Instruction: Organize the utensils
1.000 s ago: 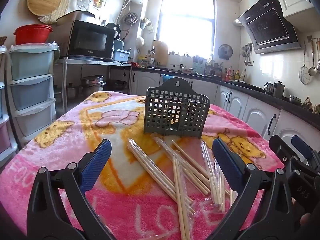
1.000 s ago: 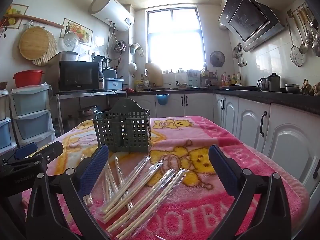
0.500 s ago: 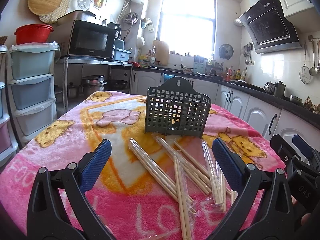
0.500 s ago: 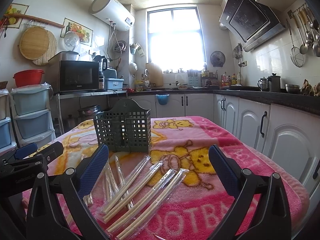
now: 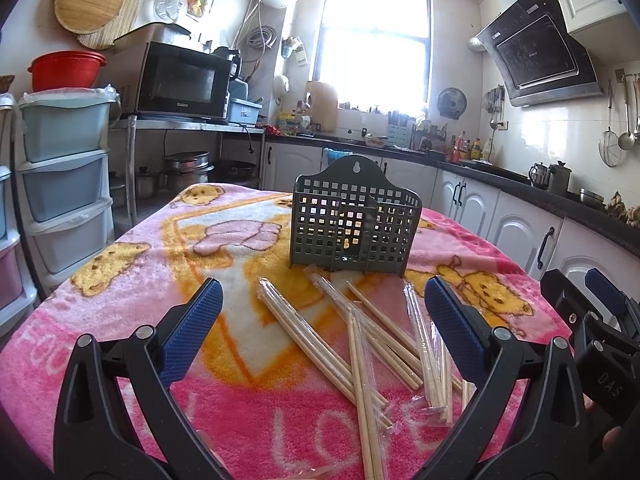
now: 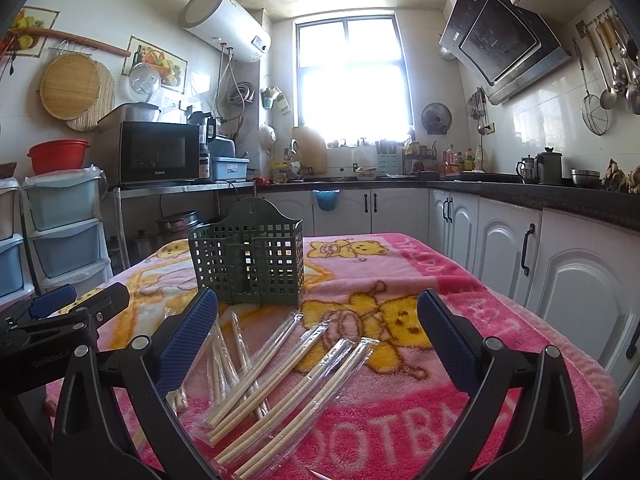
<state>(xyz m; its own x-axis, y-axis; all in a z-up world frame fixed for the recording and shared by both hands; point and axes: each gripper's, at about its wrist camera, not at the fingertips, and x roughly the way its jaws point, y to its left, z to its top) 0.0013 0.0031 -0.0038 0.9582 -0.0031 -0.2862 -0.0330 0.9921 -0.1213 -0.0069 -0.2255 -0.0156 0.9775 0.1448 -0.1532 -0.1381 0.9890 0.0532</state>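
A dark green plastic utensil basket (image 5: 354, 224) with little square holes is standing upright on a table covered with a pink bear blanket (image 5: 132, 256). Every place here is told from that basket.

Pairs of wooden chopsticks in clear wrappers (image 5: 360, 340) are lying flat on the blanket just in front of the basket, on the side nearer the cameras. They are lying in a loose pile, and some are crossing over others. The far tips of a few are lying very close to the foot of the basket. No chopsticks are showing over the basket's rim.

The left gripper (image 5: 322, 322) is hanging in front of the basket, over the pile, with its jaws spread wide. Nothing is sitting between its blue pads (image 5: 192, 330). The right gripper (image 6: 316, 336) is also hanging in front of the basket, over the wrapped chopsticks (image 6: 288, 376), and its jaws are spread wide too, with nothing in them. In the right wrist view the basket (image 6: 248, 262) is showing a divider wall inside it.

Far behind the basket a bright window (image 5: 376, 46) is shining, and a black microwave (image 5: 180, 80) is sitting on a shelf off to the basket's left.
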